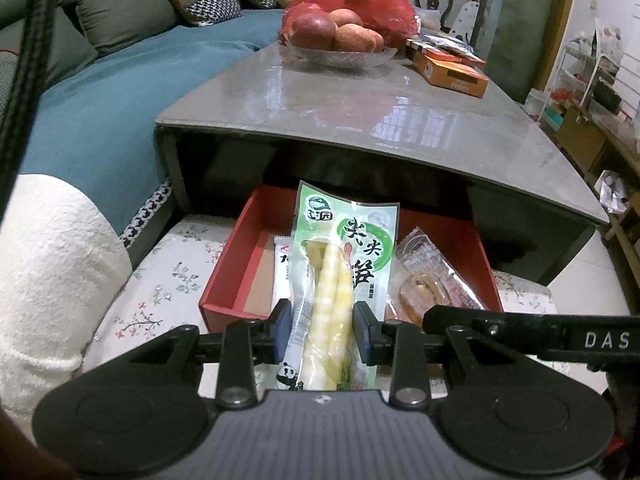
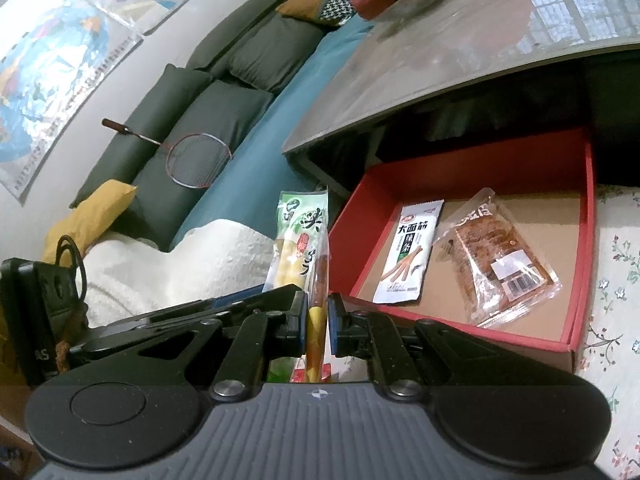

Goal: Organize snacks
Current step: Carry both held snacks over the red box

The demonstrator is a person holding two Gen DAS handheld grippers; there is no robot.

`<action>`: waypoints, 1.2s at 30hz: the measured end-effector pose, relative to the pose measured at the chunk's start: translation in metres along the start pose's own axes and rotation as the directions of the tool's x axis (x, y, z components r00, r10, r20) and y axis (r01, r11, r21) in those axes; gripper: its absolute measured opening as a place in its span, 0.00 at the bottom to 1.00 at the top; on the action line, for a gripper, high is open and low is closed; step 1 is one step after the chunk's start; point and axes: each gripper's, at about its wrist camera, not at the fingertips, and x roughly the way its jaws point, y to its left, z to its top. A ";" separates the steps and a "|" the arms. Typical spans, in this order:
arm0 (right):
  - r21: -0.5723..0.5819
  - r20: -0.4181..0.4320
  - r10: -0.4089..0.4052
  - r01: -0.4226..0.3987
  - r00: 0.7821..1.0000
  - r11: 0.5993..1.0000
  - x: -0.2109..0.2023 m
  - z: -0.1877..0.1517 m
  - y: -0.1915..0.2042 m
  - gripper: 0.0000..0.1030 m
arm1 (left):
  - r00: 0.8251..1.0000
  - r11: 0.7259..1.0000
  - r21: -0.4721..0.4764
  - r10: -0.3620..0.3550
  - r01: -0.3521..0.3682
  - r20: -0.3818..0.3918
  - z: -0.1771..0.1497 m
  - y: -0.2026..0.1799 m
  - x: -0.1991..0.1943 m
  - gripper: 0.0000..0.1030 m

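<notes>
My left gripper is shut on a green bamboo shoot pack, holding it upright over the near edge of the red box. In the right wrist view the same pack stands left of the red box. My right gripper is shut on a thin orange and yellow snack stick, seen edge-on, left of the box's near corner. Inside the box lie a white spicy strip packet and a clear wrapped pastry, also seen in the left view.
The box sits on a floral cloth under a grey glossy table. On the table are a glass bowl of apples, a red bag and orange boxes. A blue sofa with a racket lies left.
</notes>
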 end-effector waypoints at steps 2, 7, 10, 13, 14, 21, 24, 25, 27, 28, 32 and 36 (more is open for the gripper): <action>-0.001 0.005 -0.004 0.004 1.000 1.000 0.000 0.001 0.000 0.15 | 1.000 1.000 -0.001 0.000 0.000 0.004 0.002 -0.001 0.001 0.26; 0.006 0.017 -0.014 0.013 1.000 1.000 -0.001 0.003 -0.003 0.15 | 1.000 1.000 0.006 -0.007 0.007 0.014 0.005 -0.006 0.001 0.26; 0.012 0.022 -0.023 0.022 1.000 1.000 -0.002 0.005 -0.007 0.15 | 1.000 1.000 0.022 0.002 -0.003 0.008 0.007 -0.009 0.005 0.26; 0.018 0.028 -0.025 0.024 0.999 1.000 -0.002 0.007 -0.008 0.15 | 1.000 1.000 0.026 0.005 -0.005 0.004 0.008 -0.012 0.008 0.26; 0.019 0.030 -0.023 0.022 0.999 1.000 -0.002 0.007 -0.008 0.15 | 1.000 1.000 0.025 0.005 -0.005 0.005 0.009 -0.012 0.008 0.26; 0.022 0.032 -0.027 0.026 0.999 0.999 0.000 0.008 -0.010 0.15 | 1.000 1.000 0.019 0.005 -0.006 0.010 0.013 -0.012 0.010 0.26; 0.026 0.035 -0.029 0.028 0.999 0.999 0.000 0.010 -0.011 0.15 | 1.000 1.000 0.023 0.008 -0.008 0.008 0.013 -0.013 0.012 0.26; 0.027 0.037 -0.030 0.029 0.999 0.999 0.000 0.010 -0.012 0.15 | 1.000 1.000 0.023 0.008 -0.008 0.007 0.014 -0.014 0.012 0.26; 0.029 0.039 -0.032 0.031 0.999 0.999 0.001 0.010 -0.012 0.15 | 1.000 1.000 0.027 0.006 -0.007 0.011 0.016 -0.016 0.012 0.26; 0.030 0.040 -0.032 0.031 0.999 0.999 0.001 0.011 -0.012 0.16 | 1.000 1.000 0.028 0.006 -0.007 0.013 0.016 -0.016 0.013 0.26; 0.033 0.053 -0.045 0.043 0.998 0.999 0.001 0.012 -0.013 0.17 | 1.000 1.000 0.031 -0.004 0.003 0.017 0.021 -0.018 0.014 0.26; 0.032 0.070 -0.054 0.052 0.996 0.998 0.001 0.014 -0.014 0.17 | 1.000 0.999 0.040 -0.003 0.002 0.013 0.024 -0.021 0.020 0.26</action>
